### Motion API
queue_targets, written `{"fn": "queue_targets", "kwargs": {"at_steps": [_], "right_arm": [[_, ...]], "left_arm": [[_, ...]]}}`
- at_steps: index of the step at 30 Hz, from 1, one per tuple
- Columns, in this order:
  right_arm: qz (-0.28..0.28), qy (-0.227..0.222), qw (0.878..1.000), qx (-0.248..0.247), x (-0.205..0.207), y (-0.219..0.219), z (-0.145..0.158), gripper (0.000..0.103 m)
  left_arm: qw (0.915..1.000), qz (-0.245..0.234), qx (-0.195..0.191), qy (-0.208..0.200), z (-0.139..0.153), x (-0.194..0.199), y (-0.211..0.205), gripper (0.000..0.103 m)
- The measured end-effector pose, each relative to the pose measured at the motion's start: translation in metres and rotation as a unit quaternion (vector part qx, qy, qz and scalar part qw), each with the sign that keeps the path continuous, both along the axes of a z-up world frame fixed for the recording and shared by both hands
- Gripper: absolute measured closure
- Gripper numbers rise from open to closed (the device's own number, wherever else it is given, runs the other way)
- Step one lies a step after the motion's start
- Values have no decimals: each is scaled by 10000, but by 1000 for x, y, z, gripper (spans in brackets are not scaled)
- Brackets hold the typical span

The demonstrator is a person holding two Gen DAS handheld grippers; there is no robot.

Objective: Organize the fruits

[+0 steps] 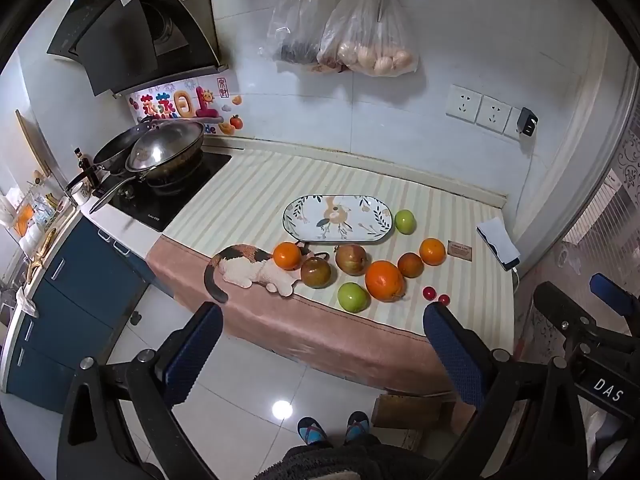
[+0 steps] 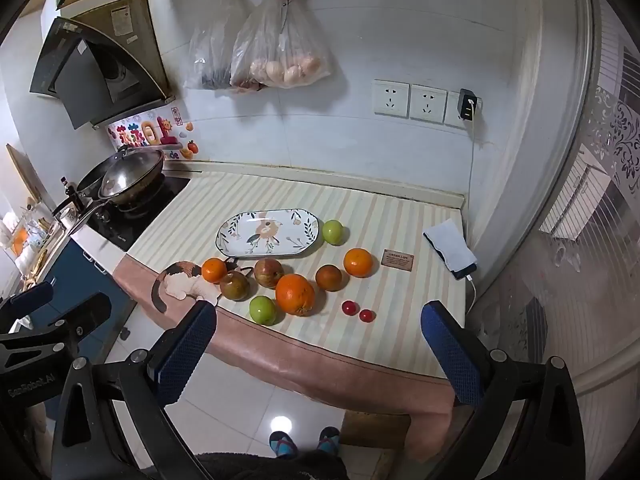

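An oval flowered plate [image 1: 338, 219] [image 2: 267, 233] lies bare on the striped counter cloth. In front of it lie several fruits: a big orange [image 1: 383, 281] [image 2: 295, 294], smaller oranges [image 1: 287, 256] [image 1: 432, 251], green apples [image 1: 353, 297] [image 1: 405, 221], reddish apples [image 1: 351, 259] [image 1: 315, 272], a dark orange [image 1: 410, 265] and two cherry tomatoes [image 1: 429, 292] [image 2: 367, 315]. My left gripper [image 1: 322, 320] and my right gripper [image 2: 318, 318] are both open and empty, held back over the counter's front edge, above the floor.
A calico cat toy [image 1: 250, 268] lies at the cloth's left front. A phone on a charger [image 1: 498, 243] and a small card [image 1: 460, 250] lie at the right. A wok on the stove [image 1: 160, 156] stands left. Bags [image 1: 368, 44] and scissors hang on the wall.
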State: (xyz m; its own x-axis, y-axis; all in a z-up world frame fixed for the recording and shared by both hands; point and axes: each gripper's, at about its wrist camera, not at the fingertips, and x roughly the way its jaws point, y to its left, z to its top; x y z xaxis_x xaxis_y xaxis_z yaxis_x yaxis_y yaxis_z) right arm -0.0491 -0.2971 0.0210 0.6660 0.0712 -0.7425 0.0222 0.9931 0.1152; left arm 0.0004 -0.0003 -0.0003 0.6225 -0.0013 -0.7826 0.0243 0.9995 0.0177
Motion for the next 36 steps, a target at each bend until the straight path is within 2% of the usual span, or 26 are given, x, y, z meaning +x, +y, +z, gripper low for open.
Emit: {"fn": "queue_targets", "kwargs": {"at_steps": [36], "right_arm": [[19,1,10000,-36,-10,0,3,0]], "left_arm": [[10000,3,-51,-48,-1,-7,2,0]]}}
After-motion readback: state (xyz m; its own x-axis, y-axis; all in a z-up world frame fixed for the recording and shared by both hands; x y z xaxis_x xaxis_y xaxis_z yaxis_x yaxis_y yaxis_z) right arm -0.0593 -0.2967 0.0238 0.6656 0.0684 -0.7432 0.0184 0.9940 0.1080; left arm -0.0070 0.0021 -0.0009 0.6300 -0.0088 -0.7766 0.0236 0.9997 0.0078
